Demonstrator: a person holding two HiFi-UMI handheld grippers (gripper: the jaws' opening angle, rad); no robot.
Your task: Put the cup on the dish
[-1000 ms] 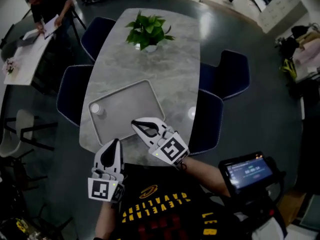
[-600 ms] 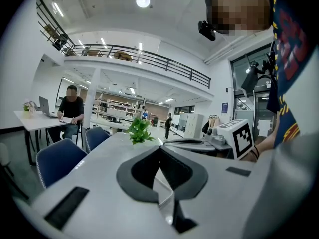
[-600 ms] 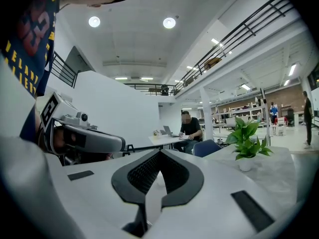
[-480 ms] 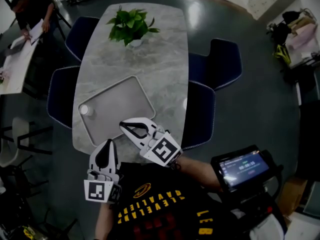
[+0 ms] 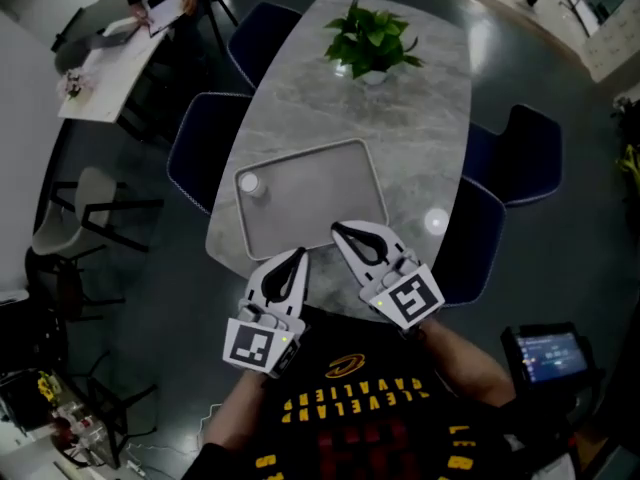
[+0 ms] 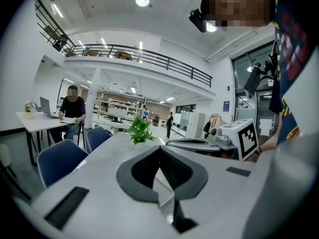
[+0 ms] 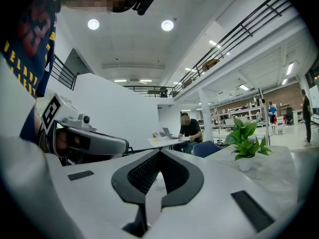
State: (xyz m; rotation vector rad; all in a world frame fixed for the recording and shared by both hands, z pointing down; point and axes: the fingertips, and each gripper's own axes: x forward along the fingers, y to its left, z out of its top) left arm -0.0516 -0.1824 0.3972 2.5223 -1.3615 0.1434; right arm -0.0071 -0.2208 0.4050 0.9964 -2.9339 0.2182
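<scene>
A small white cup (image 5: 250, 183) stands in the far left corner of a grey rectangular dish (image 5: 330, 218), a tray lying on the marble table (image 5: 400, 128). Both grippers hover side by side at the table's near edge, short of the dish. My left gripper (image 5: 298, 256) is shut and holds nothing; its tips (image 6: 160, 148) meet. My right gripper (image 5: 340, 230) is also shut and empty, its tips (image 7: 159, 152) just over the dish's near rim. The cup lies well ahead and to the left of both.
A potted green plant (image 5: 372, 40) stands at the table's far end. Blue chairs (image 5: 205, 158) flank both sides. A small pale round spot (image 5: 435, 221) shows near the right table edge. A person sits at a white desk (image 5: 110, 63) far left.
The head view has swung, so the table now sits further right in the picture. Both grippers have come closer together and nearer the dish. The cup has not moved on the dish.
</scene>
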